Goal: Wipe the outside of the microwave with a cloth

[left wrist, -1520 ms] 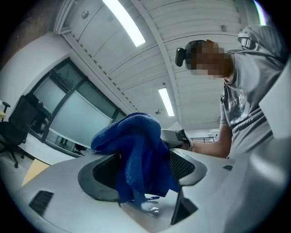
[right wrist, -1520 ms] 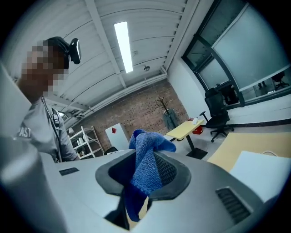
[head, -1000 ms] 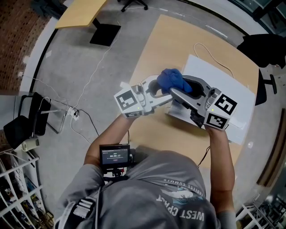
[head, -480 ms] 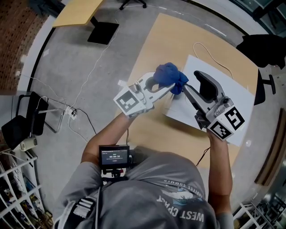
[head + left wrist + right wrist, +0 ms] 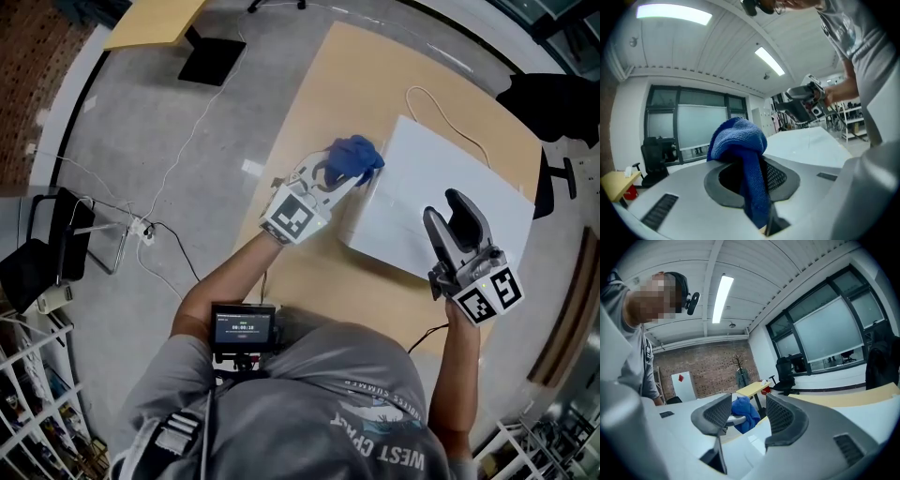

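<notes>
**Inspector:** What is recorded of the room and the surface?

**Recorder:** A grey concrete floor (image 5: 122, 141) is noted, with cables (image 5: 187, 164) lying across it. A brick wall (image 5: 701, 364) and large windows (image 5: 825, 329) are seen in the right gripper view. A wooden table (image 5: 328, 103) is set diagonally in the head view.

**Inspector:** And the microwave?

**Recorder:** The microwave (image 5: 441, 187), a white box, is found on the table's right part, squared with the table's edges. Its top looks near square from above, so a long axis cannot be fixed. A white lead (image 5: 459, 127) is seen at its far side.

**Inspector:** The cloth?

**Recorder:** The blue cloth (image 5: 354, 157) is held bunched just beside the microwave's far left corner; contact cannot be confirmed. One end is seen hanging down between the jaws.

**Inspector:** The grippers?

**Recorder:** The left gripper (image 5: 352, 173) is clamped on the cloth and pointed up-right toward the microwave. The right gripper (image 5: 457, 208) is held over the microwave's near right part, its jaws spread wide with nothing gripped.
</notes>
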Demonstrator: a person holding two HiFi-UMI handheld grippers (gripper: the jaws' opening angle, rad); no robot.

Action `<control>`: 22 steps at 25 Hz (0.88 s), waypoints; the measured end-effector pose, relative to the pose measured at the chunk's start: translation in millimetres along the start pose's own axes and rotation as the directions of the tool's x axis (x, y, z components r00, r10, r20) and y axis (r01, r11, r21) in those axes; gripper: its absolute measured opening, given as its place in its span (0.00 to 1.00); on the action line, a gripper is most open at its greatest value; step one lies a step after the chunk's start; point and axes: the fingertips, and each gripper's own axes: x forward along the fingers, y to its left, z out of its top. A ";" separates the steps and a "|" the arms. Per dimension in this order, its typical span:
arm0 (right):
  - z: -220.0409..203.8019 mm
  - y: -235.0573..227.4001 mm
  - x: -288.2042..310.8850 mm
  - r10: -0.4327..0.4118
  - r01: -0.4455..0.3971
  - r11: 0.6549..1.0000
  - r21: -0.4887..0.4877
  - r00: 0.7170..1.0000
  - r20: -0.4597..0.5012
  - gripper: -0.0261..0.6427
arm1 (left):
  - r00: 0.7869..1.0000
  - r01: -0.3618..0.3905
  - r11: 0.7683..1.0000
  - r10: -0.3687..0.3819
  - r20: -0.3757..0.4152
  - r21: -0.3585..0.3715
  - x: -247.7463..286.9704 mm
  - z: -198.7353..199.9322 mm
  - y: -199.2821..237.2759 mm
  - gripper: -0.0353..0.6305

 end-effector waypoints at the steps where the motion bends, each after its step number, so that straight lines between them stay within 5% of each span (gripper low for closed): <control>1: -4.3 -1.7 -3.3 -0.011 0.011 1.000 0.008 1.000 -0.005 0.39 | 0.999 0.009 0.999 -0.008 -0.032 0.032 2.7 -9.2 -4.5 0.18; 8: -21.4 -12.3 -16.2 -0.059 0.061 0.997 0.053 0.998 -0.025 0.39 | 0.978 0.099 0.984 -0.069 -0.197 0.146 21.0 -58.0 -25.7 0.18; 22: -36.4 -24.3 -16.7 -0.099 0.102 0.990 0.095 0.994 -0.036 0.39 | 0.926 0.180 0.975 -0.125 -0.355 0.126 34.6 -144.0 -45.0 0.18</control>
